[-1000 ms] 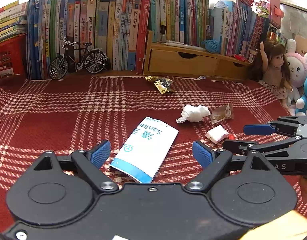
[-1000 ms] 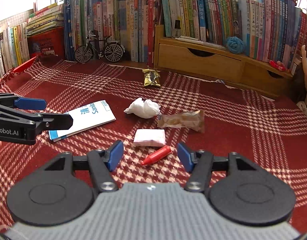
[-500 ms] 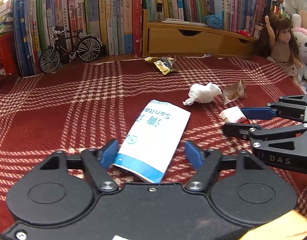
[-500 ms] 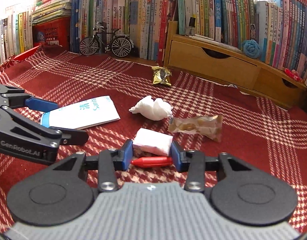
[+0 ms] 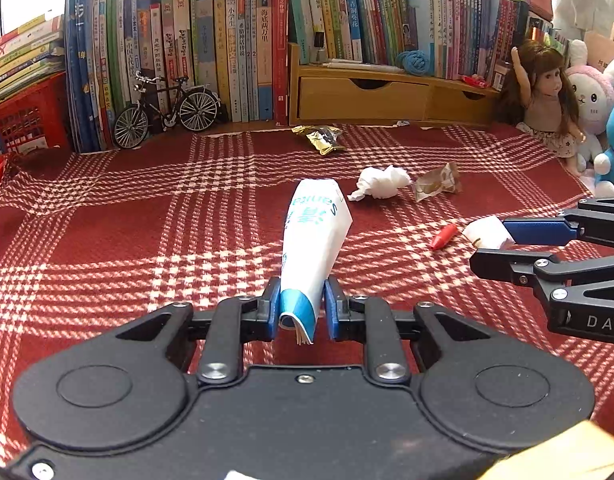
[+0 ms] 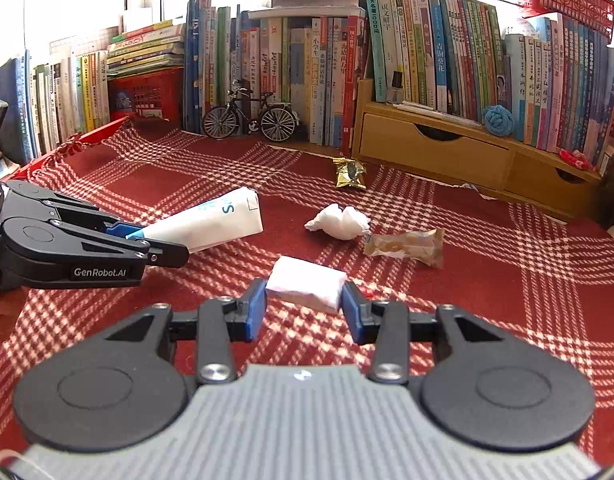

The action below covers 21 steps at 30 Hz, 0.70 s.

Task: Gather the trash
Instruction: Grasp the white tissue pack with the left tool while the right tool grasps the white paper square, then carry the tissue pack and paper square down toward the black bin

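My left gripper (image 5: pixel 301 304) is shut on the blue end of a white and blue wipes packet (image 5: pixel 315 232), which is folded and lifted off the red checked cloth (image 5: pixel 147 240). The right wrist view shows that packet (image 6: pixel 211 220) sticking out of the left gripper (image 6: pixel 159 240). My right gripper (image 6: pixel 303 308) is shut on a small white folded packet (image 6: pixel 305 288). A red cap (image 5: pixel 443 237) lies on the cloth beside it. Farther off lie a crumpled tissue (image 6: pixel 339 222), a brown snack wrapper (image 6: pixel 405 244) and a gold wrapper (image 6: pixel 349 172).
Rows of books (image 5: pixel 227 40) line the back, with a model bicycle (image 5: pixel 167 108) and a wooden drawer unit (image 5: pixel 367 96) in front. A doll (image 5: pixel 547 92) and plush toys (image 5: pixel 595 100) stand at the right. A red basket (image 5: pixel 23 120) sits at the left.
My left gripper closed on the wipes packet and raised it off the cloth. The right gripper moved forward from the red cap and now pinches the white folded packet.
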### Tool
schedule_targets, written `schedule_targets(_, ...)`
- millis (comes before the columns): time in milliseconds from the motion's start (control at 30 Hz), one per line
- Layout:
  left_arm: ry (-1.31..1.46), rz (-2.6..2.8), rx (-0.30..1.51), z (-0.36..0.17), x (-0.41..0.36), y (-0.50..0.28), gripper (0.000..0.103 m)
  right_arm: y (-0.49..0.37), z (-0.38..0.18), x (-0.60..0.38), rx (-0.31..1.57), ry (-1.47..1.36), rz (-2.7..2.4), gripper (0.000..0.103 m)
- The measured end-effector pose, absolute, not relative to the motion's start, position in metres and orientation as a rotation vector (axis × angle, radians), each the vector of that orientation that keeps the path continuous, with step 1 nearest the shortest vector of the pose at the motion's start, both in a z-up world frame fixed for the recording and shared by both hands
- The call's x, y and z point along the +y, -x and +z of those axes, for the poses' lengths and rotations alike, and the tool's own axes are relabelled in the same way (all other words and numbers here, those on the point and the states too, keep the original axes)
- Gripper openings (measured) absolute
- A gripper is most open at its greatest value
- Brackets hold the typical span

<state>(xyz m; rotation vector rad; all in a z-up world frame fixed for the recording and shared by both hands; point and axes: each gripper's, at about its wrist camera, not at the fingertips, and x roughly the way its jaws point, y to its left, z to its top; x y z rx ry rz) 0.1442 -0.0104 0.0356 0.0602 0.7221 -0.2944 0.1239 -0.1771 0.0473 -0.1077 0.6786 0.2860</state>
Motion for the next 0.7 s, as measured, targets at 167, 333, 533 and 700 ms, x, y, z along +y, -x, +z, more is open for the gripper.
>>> schedule_targets(167,-0.053,-0.332,0.671,0.057,-0.004,-0.077,0.021,-0.082,0.064,-0.178,0.671,0.084,0.302,0.047)
schedule_targets(333,-0.048,-0.367,0.623,0.077,0.004,-0.001,0.021,-0.028,0.077,-0.178,0.669,0.05,0.334,0.047)
schedule_targets(533,-0.085,-0.411,0.597,0.091,0.018,0.088,0.021,0.04,0.085,-0.172,0.676,0.053,0.381,0.047)
schedule_targets(700,-0.087,-0.438,0.62,0.084,0.032,0.151,0.021,0.095,0.08,-0.168,0.712,0.043,0.409,0.047)
